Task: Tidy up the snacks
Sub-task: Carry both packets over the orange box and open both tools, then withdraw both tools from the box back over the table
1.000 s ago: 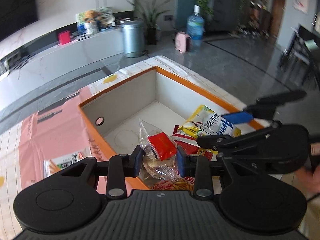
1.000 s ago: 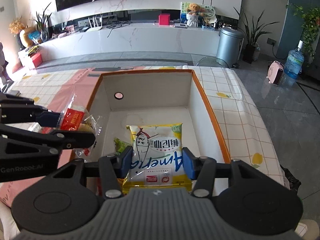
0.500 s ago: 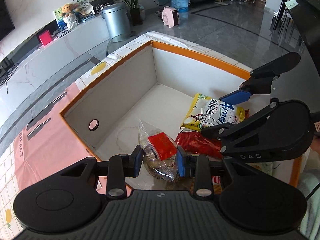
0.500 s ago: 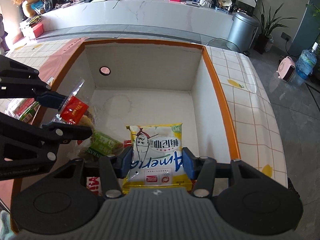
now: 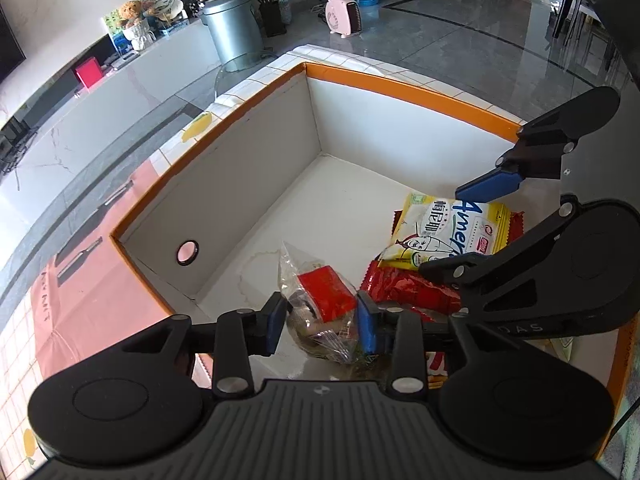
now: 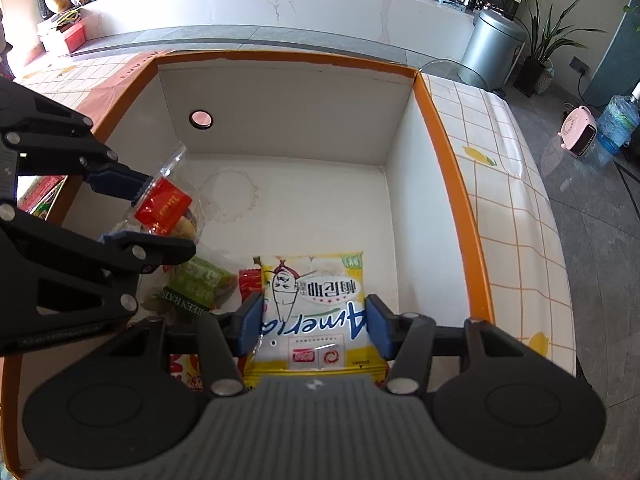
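We see a table [image 6: 516, 216] with a checked, lemon-print cloth; an orange-rimmed box [image 6: 444, 136] sits on it.

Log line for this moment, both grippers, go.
left gripper: opening, clear packet between fingers | right gripper: opening, yellow bag between fingers | both over orange-rimmed box | phase: release

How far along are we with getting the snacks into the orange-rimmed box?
Done: a red packet and a green packet already lie in the box. In hand: the left gripper, its jaws opening, has a clear bag with a red label between them; the right gripper, also opening, has the yellow packet between its jaws, both low inside the box. Left: at least one packet outside the rim.
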Tool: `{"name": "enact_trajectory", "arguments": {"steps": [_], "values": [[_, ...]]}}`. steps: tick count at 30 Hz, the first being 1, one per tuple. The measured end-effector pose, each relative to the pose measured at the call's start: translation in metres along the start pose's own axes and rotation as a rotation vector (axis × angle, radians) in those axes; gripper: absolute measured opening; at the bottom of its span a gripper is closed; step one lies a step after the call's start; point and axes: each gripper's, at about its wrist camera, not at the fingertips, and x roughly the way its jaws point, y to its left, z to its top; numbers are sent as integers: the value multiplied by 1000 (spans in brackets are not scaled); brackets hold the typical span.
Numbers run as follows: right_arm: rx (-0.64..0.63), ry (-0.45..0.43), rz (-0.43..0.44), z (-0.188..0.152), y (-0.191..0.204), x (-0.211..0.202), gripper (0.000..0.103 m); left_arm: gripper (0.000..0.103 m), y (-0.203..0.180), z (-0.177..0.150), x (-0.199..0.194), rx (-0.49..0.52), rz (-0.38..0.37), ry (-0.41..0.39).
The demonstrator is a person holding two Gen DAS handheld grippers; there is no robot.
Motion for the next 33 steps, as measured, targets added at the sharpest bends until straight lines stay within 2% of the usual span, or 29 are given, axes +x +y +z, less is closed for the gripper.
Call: {"name": "enact_trajectory", "arguments": {"steps": [6, 9, 13, 26, 33], "values": [[23, 13, 9, 0, 1, -2, 65, 52, 1, -2, -9, -6, 32, -22], [15, 10, -2, -2, 5, -6, 68, 58, 2, -3, -15, -9, 43, -30], [10, -11, -45, -3, 7, -17, 80, 63, 3, -5, -26, -22, 47, -52], [19, -77, -61, -10, 16, -69, 80, 66, -2, -15, -77, -80, 70, -127], [32, -170, -102, -19, 35, -108, 80, 66, 8, -30, -115, -168, 115, -196]]}}
